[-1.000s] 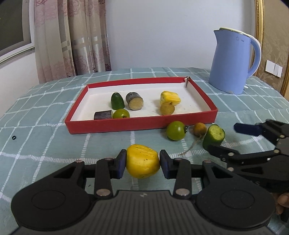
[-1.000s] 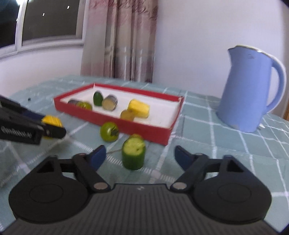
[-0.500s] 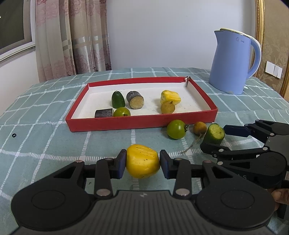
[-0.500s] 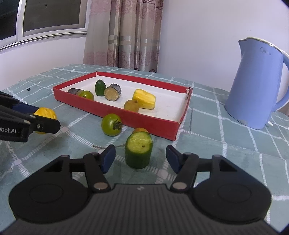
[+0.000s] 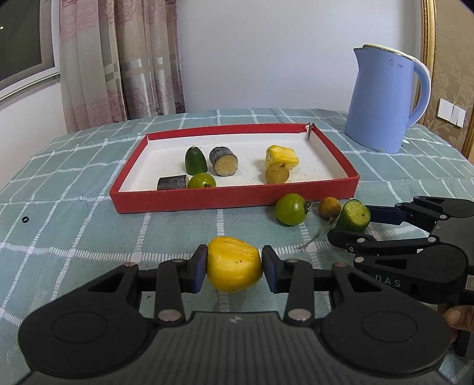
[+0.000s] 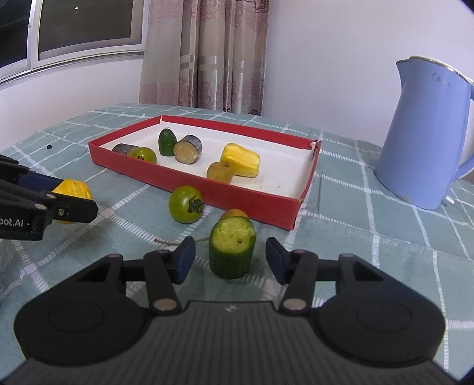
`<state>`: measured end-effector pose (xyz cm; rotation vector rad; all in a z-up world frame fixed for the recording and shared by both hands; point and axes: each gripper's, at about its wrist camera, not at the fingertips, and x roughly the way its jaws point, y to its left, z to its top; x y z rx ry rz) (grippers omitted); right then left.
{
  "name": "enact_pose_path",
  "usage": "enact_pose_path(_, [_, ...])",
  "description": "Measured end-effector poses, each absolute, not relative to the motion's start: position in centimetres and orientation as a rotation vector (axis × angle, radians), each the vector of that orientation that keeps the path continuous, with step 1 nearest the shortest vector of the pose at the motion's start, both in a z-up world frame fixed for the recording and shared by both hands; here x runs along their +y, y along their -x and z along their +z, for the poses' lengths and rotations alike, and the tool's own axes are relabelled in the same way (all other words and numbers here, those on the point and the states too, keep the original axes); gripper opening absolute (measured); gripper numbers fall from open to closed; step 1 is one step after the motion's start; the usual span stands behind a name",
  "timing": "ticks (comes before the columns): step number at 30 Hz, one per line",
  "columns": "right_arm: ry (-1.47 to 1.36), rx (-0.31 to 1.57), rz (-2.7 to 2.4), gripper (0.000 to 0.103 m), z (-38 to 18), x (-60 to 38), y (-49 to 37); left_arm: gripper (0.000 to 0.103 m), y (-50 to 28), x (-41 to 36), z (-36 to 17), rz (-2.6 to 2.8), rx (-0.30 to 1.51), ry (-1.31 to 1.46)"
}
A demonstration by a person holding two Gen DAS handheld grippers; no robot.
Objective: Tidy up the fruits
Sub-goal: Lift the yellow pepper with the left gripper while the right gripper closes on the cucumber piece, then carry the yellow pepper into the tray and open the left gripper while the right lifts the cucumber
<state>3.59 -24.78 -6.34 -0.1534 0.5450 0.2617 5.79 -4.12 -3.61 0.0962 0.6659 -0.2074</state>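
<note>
Cucumber piece (image 6: 231, 251) between open right gripper (image 6: 230, 260) pads

a home, likely a living or dining room

a worktop under a teal checked cloth (image 5: 74, 183) carries a blue electric kettle (image 5: 385, 100); patterned pink curtains (image 5: 124, 59) hang beside a window (image 6: 83, 26), with white wall switches (image 5: 451, 112) on gold damask wallpaper (image 5: 447, 59) and a red tray (image 5: 237, 198) of cut fruit.

"DAS" on right gripper (image 5: 352, 225), "bot.AI" on left gripper (image 6: 74, 201)
</note>
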Motion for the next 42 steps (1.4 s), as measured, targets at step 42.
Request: enact_pose_path(42, [0.073,0.524,0.228,0.030,-6.0,-26.3,-0.2,0.039,-6.4,-3.2,-3.3,-0.114,0.675,-0.098])
